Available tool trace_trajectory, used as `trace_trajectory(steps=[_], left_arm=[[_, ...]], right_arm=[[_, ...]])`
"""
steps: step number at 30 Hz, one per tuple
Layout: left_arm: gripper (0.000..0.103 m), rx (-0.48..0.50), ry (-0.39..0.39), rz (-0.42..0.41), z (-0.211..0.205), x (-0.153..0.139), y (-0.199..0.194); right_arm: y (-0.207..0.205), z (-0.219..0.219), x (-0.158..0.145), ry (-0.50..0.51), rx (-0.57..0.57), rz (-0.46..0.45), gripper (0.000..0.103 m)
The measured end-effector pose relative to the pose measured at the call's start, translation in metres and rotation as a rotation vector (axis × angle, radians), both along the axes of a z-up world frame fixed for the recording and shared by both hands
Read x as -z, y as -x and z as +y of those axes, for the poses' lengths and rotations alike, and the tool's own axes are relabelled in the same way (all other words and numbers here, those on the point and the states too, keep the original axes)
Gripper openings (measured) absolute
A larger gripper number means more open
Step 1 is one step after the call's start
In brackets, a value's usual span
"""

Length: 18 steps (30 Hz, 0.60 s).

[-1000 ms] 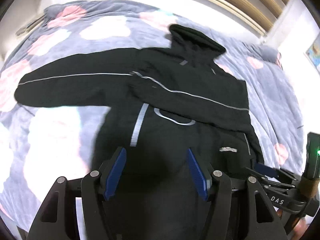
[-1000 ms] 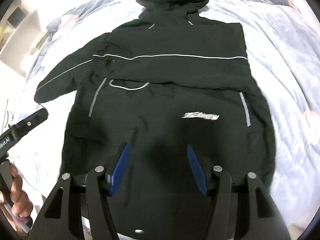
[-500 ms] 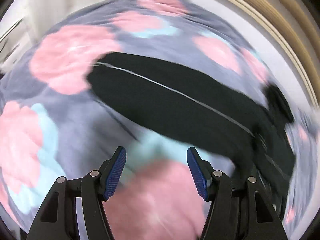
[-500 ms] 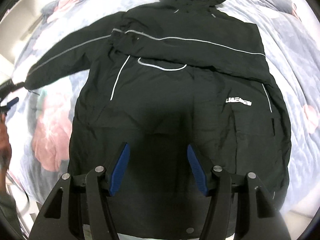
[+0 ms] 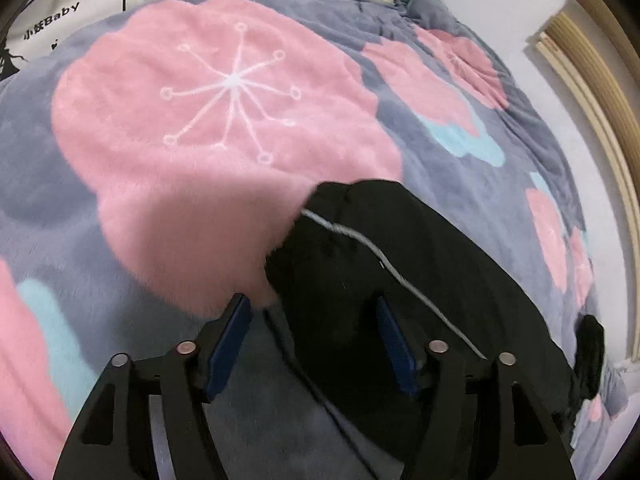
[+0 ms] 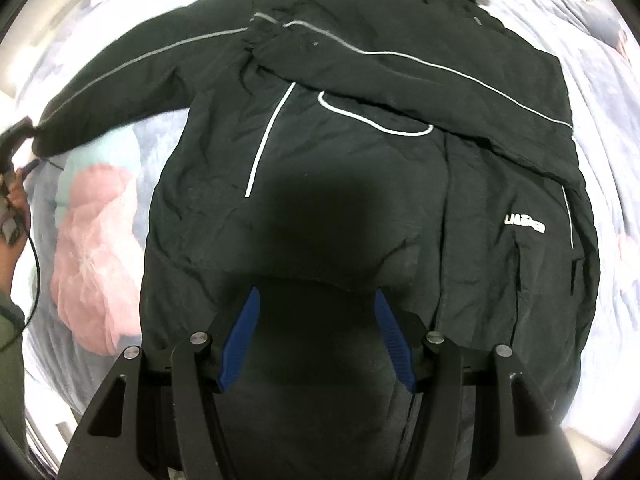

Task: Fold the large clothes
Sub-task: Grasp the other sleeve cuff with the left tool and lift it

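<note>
A large black hooded jacket (image 6: pixel 360 184) with thin white piping lies flat on the bed. Its right sleeve is folded across the chest; its left sleeve (image 6: pixel 120 76) stretches out to the left. In the left wrist view my left gripper (image 5: pixel 314 312) is open, with the cuff of that sleeve (image 5: pixel 344 248) lying between and just ahead of its blue pads. The same gripper shows at the sleeve end in the right wrist view (image 6: pixel 16 136). My right gripper (image 6: pixel 316 308) is open and empty above the jacket's lower front.
The bed carries a grey fleece blanket (image 5: pixel 224 92) with big pink and pale blue flowers. A thin black cable (image 5: pixel 304 368) runs under the left gripper. A wooden headboard (image 5: pixel 592 92) and white wall stand at the right.
My left gripper swung left off the jacket body and came down at the end of the outstretched sleeve. My right gripper moved lower and closer over the jacket's front. Both stayed open.
</note>
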State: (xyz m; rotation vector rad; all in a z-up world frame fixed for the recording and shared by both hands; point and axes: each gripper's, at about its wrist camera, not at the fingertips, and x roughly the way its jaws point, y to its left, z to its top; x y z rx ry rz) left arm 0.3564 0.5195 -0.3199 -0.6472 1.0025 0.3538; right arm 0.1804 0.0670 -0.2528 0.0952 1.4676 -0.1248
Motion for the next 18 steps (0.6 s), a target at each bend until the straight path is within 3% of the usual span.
trace_trajectory(steps=[4,7,11,15,18], left_arm=[[0.078,-0.012,0.014,-0.011,0.003,0.008,-0.012],[0.078,-0.002,0.018,0.013,0.005,0.011,-0.016],[0.08,-0.054,0.029,-0.044,0.012,-0.003,0.002],[0.082,-0.04,0.132,0.007,0.02,0.022,-0.01],[0.08,-0.019,0.11,0.002,0.017,0.023,-0.021]], right_arm=[[-0.005,0.005,0.01,-0.011,-0.008,0.032,0.062],[-0.009,0.007,0.013,-0.017,-0.023,0.042,0.062],[-0.011,0.009,0.012,-0.024,-0.047,0.037,0.062],[-0.011,0.009,0.017,-0.042,-0.054,0.05,0.062],[-0.012,0.006,0.014,-0.059,-0.059,0.044,0.062]])
